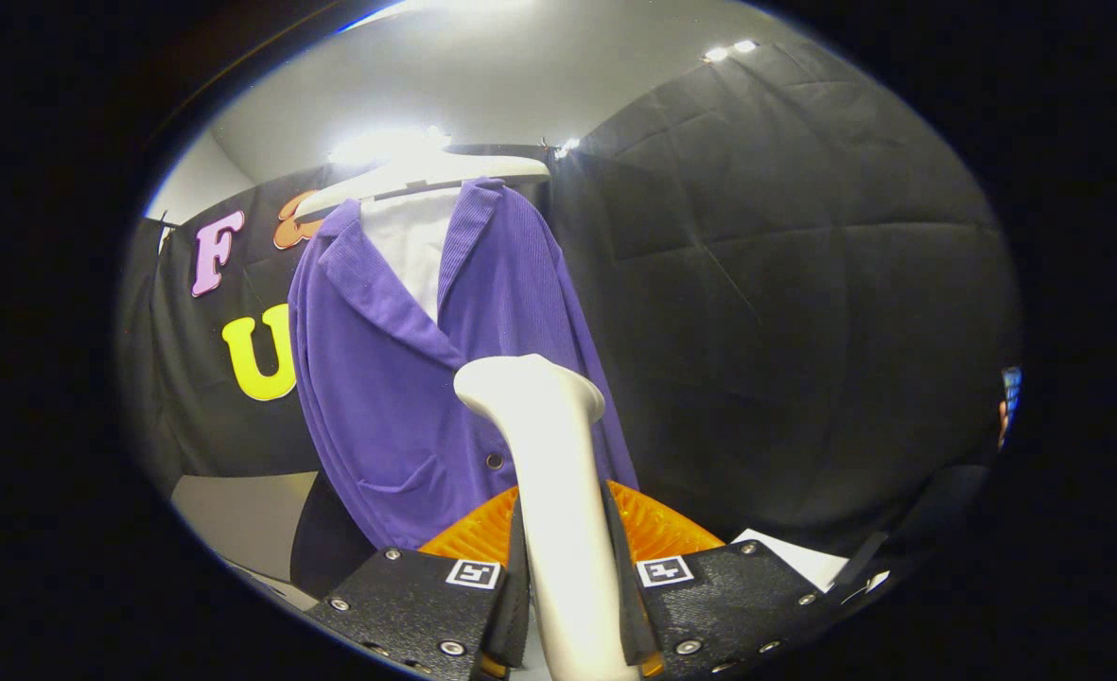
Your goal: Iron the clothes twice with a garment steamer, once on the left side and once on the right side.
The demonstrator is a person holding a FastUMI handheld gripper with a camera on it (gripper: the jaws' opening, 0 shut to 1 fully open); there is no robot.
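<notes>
Both fingers (pixel 518 605) clamped on white garment steamer (pixel 558 492) handle, head upright just ahead of purple corduroy jacket (pixel 397 378) hung on white hanger (pixel 426 180), beyond orange mat (pixel 657 530)

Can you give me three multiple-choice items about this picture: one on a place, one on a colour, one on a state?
1. Where is the steamer?
A. Lying on the floor
B. Between the gripper fingers, in front of the jacket
C. Hanging on the hanger

2. What colour is the jacket?
A. Purple
B. Green
C. Red

3. What is the state of the gripper?
A. Wide open, nothing in it
B. Shut on the jacket's sleeve
C. Shut on the steamer

Key: 1 B, the white handle rises between both fingers, with the jacket beyond it. 2 A, the cloth is purple over a white shirt. 3 C, both fingers press the steamer's handle from either side.
</notes>
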